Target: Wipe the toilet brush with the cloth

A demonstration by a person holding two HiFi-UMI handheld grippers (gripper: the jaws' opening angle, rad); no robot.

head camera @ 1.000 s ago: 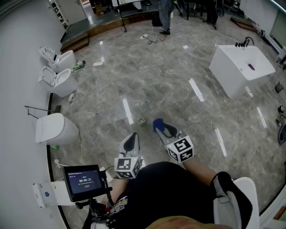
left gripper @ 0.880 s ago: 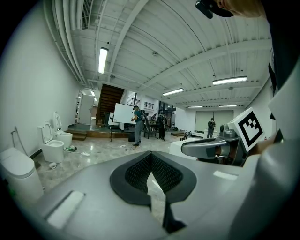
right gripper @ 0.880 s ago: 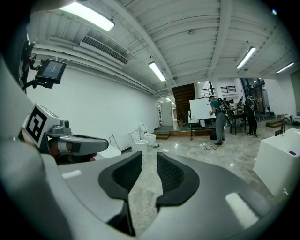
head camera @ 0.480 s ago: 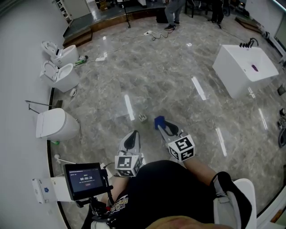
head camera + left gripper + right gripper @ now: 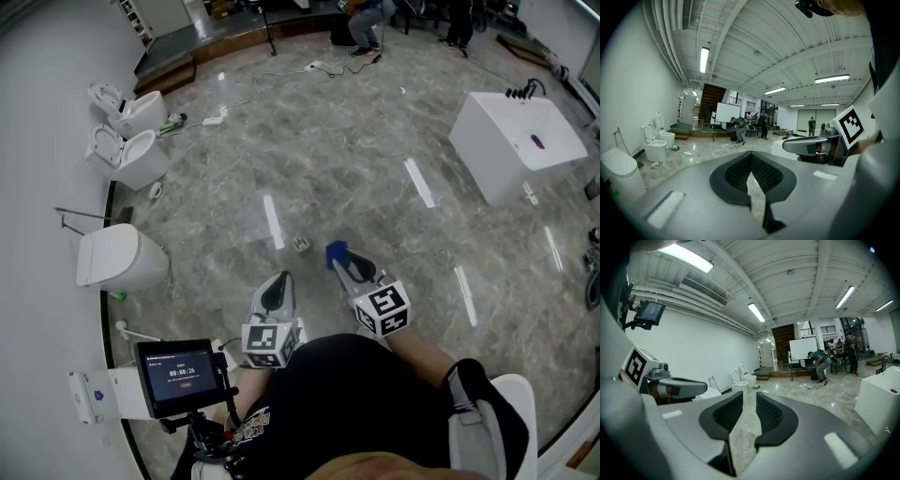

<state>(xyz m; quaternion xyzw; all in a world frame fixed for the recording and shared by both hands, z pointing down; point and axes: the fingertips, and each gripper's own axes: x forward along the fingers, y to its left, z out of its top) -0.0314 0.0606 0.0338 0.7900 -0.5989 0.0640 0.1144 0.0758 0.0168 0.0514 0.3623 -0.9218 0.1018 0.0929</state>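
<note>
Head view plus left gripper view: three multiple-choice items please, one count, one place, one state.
1. How many toilets stand along the wall at the head view's left? A one; B three; C five.
2. Where in the head view is the white basin? A upper right; B touching the toilets; C between the two grippers.
3. The left gripper tongs are: A wide apart; B tips together, empty; C clamped on a cloth.

Key: 1 B, three white bowls line that wall. 2 A, it stands alone at upper right. 3 B, the pads meet at their tips with nothing between them.
</note>
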